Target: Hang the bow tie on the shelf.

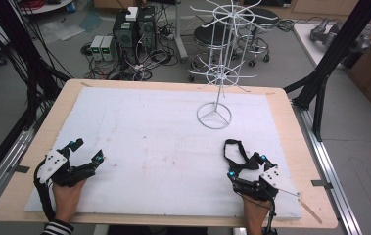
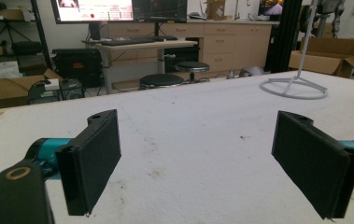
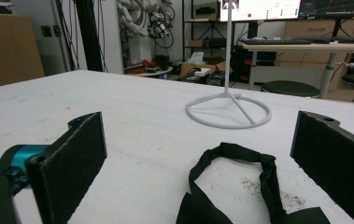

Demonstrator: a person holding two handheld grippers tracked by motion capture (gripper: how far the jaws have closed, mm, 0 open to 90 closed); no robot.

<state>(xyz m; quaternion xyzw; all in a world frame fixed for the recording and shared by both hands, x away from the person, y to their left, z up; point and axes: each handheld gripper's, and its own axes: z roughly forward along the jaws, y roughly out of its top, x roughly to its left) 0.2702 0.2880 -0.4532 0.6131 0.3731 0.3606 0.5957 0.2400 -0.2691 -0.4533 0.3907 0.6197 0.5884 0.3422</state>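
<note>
Both grippers are held wide open and empty, black strap (image 3: 233, 179) lying flat between right gripper (image 1: 248, 159) jaws near wire stand (image 1: 214, 115); limp loop could be pinched unevenly and slip out

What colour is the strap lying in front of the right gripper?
Black. The strap shows best in the right gripper view, lying on the white table cover between the open jaws.

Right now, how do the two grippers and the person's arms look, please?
Each gripper, the left gripper and the right gripper, is black with teal parts near its jaws and carries a grey three-cornered plate on top. The jaws end in flat, black rectangular pads. A black cable trails from the left gripper. The left arm wears a black-and-white striped sleeve.
</note>
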